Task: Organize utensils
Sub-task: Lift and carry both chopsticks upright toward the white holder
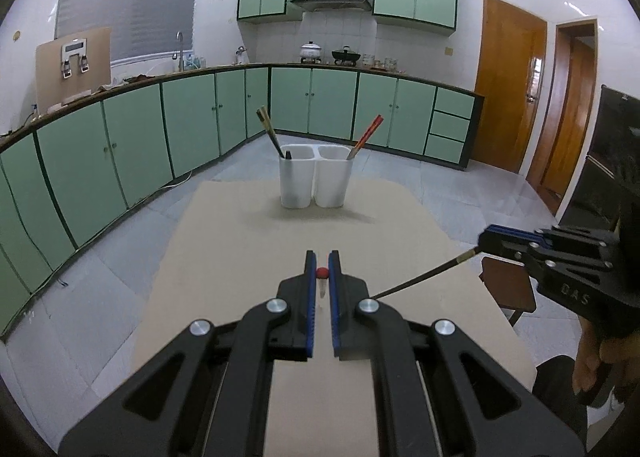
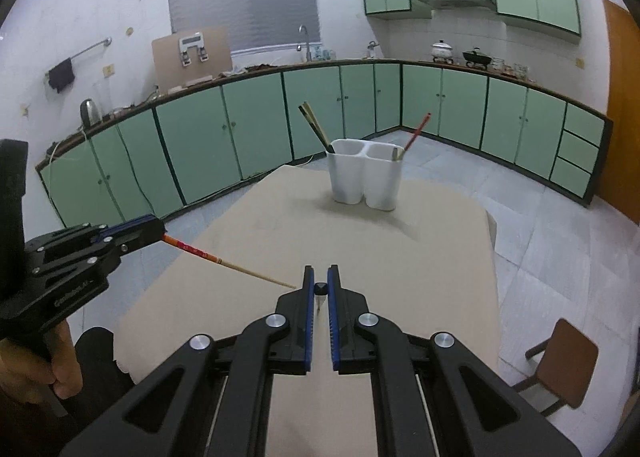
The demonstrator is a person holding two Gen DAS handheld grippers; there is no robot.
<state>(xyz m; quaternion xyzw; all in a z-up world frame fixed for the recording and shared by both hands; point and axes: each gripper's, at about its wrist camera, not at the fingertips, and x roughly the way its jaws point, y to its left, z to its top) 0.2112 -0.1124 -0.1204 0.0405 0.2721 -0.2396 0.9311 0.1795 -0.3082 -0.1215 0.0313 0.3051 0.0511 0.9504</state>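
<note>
Your left tongs (image 1: pixel 322 272) pinch a red-topped chopstick (image 2: pixel 208 256) by its painted end; its pale wooden shaft tapers toward the counter. Your right tongs (image 2: pixel 320 289) pinch a dark chopstick (image 1: pixel 424 277), slim and glossy with a light tip. Both sets have matte black arms, silver rivets and ribbed blue pads. At the far middle of the counter (image 1: pixel 224 257), a flat beige cardboard-like sheet, stands a smooth white twin-cup holder (image 1: pixel 316 176). Its left cup holds dark chopsticks (image 1: pixel 273 129) leaning left; its right cup holds red chopsticks (image 1: pixel 366 135) leaning right. Pale green cabinets (image 1: pixel 192 117) curve around a grey tiled floor; a brown chair (image 2: pixel 562 365) sits near right.
</note>
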